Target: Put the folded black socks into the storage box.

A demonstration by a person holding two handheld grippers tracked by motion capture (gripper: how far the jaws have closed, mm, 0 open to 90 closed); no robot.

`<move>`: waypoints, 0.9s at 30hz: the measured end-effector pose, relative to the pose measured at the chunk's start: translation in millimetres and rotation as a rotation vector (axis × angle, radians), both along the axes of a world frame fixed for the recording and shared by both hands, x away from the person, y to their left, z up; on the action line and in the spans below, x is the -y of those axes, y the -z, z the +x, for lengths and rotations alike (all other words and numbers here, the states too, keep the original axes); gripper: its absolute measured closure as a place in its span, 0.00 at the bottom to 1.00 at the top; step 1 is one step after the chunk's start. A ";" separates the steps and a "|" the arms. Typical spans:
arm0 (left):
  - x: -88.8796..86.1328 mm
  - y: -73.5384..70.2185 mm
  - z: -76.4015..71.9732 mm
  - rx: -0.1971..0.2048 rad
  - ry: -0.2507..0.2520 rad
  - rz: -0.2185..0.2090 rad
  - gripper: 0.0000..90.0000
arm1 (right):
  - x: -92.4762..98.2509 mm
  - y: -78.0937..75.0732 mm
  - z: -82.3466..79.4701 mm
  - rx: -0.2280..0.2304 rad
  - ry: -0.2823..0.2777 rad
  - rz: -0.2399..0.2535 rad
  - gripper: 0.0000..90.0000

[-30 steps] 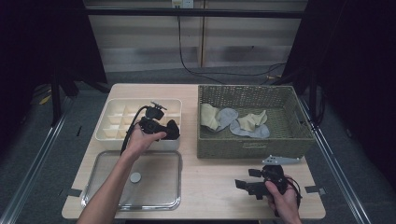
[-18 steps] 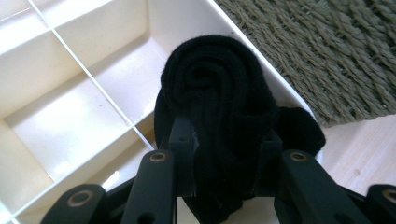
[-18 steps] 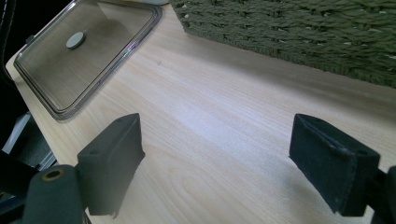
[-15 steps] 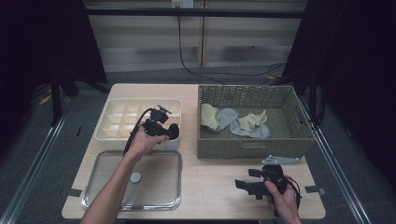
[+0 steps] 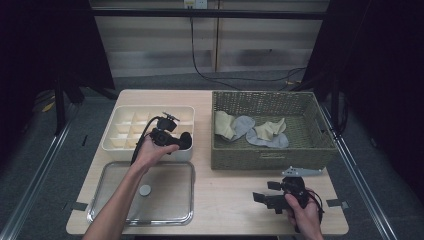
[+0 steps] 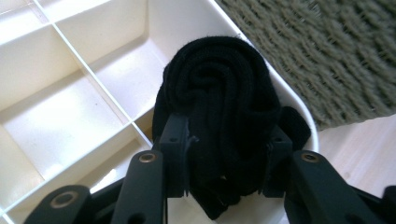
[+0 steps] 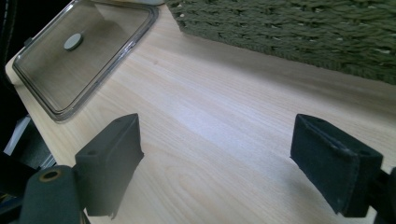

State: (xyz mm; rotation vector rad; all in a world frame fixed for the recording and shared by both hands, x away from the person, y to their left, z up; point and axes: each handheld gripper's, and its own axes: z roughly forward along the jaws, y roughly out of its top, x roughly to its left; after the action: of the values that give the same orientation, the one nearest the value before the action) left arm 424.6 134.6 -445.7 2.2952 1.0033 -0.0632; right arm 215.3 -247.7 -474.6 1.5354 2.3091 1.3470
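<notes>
— Two containers sit ahead of my hands from above. How do they stand?

— My left gripper (image 5: 184,141) hangs over the near right corner of the cream divided box (image 5: 125,131), with a rolled black sock (image 5: 185,140) between its jaws. Right of it stands the woven basket (image 5: 320,135), holding beige and grey socks (image 5: 250,130). Below my left hand lies the clear lid (image 5: 170,200). My right gripper (image 5: 260,199) rests low on the table (image 5: 225,200), in front of the basket.

— And along your left jaws?

— The black sock (image 6: 219,93) sits between them, over the box's corner compartment (image 6: 140,70); the other cells I see hold nothing. The jaws have just been opening, and I cannot tell whether the pads press it. The basket's wall (image 6: 327,56) lies just beyond.

— Along the right jaws?

— They stand wide apart over bare table (image 7: 224,140). The lid (image 7: 112,51) lies ahead to their left, the basket (image 7: 303,32) straight ahead.
</notes>
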 end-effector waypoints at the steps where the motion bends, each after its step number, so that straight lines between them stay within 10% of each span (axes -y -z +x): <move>1: -0.8 -0.9 -0.4 -0.007 -0.010 -0.013 0.67 | 0.5 0.1 0.0 0.001 0.004 0.001 0.18; 6: -7.3 -11.0 -0.8 0.001 -0.035 -0.029 0.50 | 0.2 0.0 -0.4 -0.003 0.004 0.001 0.18; 14: -10.0 -24.5 4.5 0.025 -0.053 -0.071 0.50 | -3.1 1.5 2.3 -0.005 -0.012 -0.006 0.18; 27: -8.1 -10.0 10.0 0.015 -0.040 -0.041 0.81 | -4.8 3.8 -0.2 -0.015 -0.020 -0.016 0.18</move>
State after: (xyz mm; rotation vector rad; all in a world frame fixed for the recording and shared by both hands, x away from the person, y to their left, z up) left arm 434.6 142.8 -435.7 2.2346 1.0303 -0.0500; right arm 215.2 -242.9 -478.4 1.5273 2.3437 1.3224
